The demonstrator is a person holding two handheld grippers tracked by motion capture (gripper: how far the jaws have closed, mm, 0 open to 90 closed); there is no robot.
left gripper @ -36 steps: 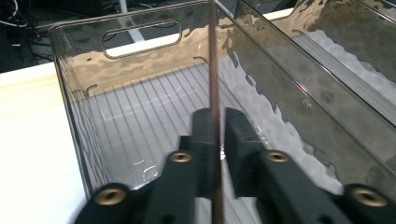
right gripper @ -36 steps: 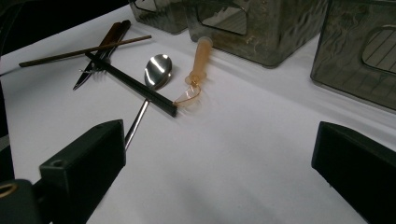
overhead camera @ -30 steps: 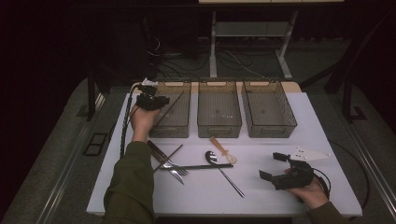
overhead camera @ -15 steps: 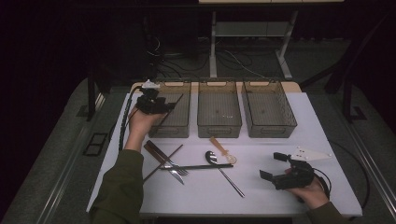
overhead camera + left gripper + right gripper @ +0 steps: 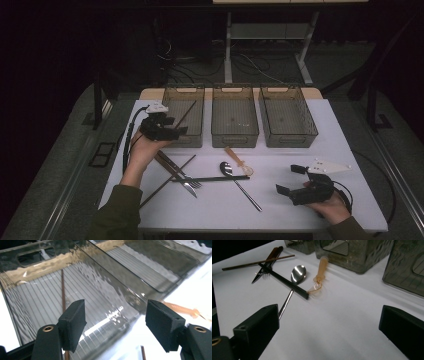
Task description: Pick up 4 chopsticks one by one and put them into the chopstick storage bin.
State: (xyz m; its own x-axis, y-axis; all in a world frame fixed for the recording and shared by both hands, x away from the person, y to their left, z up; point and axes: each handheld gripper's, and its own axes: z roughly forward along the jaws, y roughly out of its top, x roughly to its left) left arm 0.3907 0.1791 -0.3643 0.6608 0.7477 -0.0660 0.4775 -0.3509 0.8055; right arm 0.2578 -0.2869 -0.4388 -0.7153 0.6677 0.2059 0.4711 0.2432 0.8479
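One chopstick (image 5: pixel 62 290) inside left bin (image 5: pixel 35 267)

Thin brown chopstick (image 5: pixel 186 114) lying slanted inside the left bin (image 5: pixel 196 138), one end leaning up on the bin's rim

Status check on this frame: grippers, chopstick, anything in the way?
Left hand-held gripper open, just been opening, nothing between jaws. Right hand-held gripper open, idle. Chopstick in left bin. Nothing in the way.

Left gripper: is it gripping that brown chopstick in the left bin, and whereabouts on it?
No. The left gripper has just been opening and holds nothing; the brown chopstick lies loose in the left bin, leaning on its rim.
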